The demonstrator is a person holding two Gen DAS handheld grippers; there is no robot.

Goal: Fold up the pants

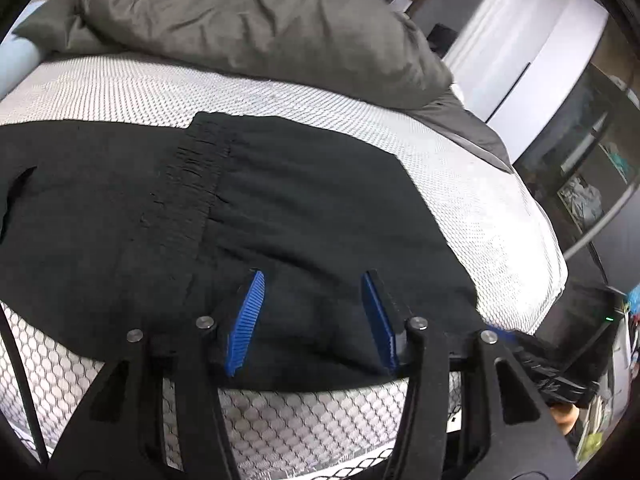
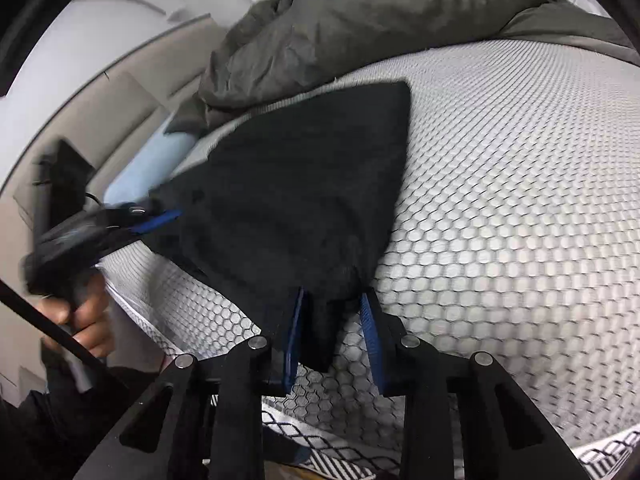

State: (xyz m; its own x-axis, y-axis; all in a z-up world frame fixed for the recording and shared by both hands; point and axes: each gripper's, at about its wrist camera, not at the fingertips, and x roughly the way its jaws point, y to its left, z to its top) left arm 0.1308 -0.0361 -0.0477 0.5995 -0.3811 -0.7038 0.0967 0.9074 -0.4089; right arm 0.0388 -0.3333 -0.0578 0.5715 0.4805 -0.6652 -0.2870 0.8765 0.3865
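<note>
Right now your left gripper (image 1: 312,276) hangs over the near edge of the black pants (image 1: 200,216), its blue fingers (image 1: 246,320) spread wide with nothing between them; the pants lie flat on the white mattress (image 1: 480,200), elastic waistband (image 1: 192,184) showing; your right gripper (image 2: 332,294) has its fingers spread around a bunched corner of the pants, not pinching it; a grey duvet (image 1: 248,20) is heaped at the far side of the mattress.

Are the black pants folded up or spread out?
Partly folded. In the left wrist view the pants lie flat on the mattress, with the waistband across their middle.
</note>
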